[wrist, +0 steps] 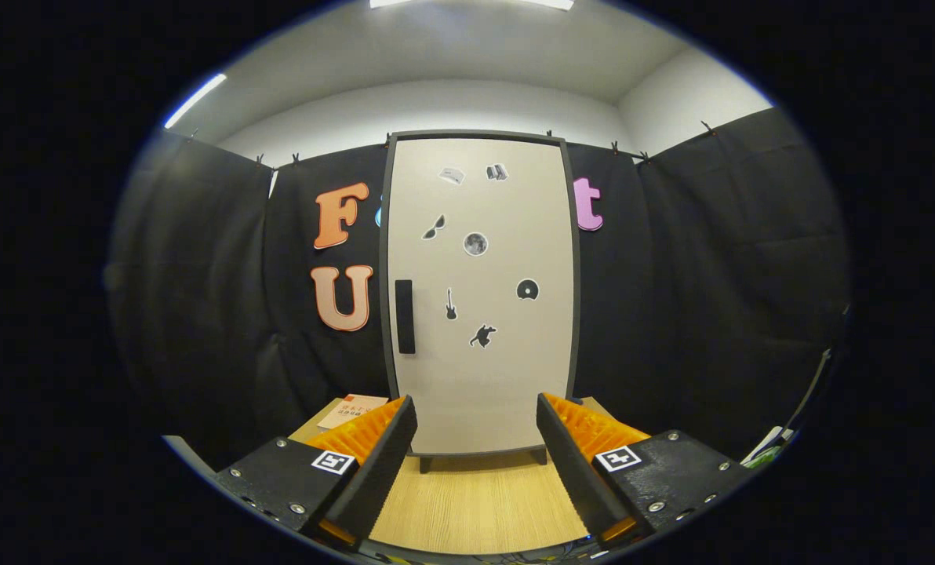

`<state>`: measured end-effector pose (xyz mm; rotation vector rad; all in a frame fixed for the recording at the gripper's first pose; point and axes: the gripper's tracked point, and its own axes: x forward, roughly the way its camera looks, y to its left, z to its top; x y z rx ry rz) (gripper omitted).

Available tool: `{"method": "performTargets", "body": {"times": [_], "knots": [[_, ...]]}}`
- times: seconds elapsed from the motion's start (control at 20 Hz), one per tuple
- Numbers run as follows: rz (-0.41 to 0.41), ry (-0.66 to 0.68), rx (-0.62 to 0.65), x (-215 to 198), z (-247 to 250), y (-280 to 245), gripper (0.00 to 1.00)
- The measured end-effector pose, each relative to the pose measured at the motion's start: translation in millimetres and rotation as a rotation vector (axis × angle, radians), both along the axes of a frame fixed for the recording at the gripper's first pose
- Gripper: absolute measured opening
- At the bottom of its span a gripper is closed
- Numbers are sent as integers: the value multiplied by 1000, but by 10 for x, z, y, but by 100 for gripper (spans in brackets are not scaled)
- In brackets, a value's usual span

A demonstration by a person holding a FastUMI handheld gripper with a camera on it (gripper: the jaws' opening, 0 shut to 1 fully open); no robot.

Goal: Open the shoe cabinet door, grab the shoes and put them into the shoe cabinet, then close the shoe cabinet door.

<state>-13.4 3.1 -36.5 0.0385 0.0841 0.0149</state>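
Shoe cabinet shut, gripper facing it with nothing held.

The shoe cabinet door [479, 294] is closed, its dark handle [405, 316] at the left edge (small stickers dot the panel), standing on the wooden table [475, 498] just beyond the fingers. The gripper [475, 435] is spread wide, holding nothing. This fits either a door waiting to be opened or one closed on shoes stowed inside.

We see a pale wooden table [475, 502] set against black cloth walls [711, 275]. A paper card [351, 410], possibly a leaflet, lies at its far left corner, under ceiling lights [194, 100].
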Motion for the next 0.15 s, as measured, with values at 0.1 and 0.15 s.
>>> {"method": "performTargets", "body": {"times": [0.1, 0.15], "knots": [[1, -1, 0, 15, -1, 6, 96], [2, -2, -1, 18, 1, 3, 96]]}}
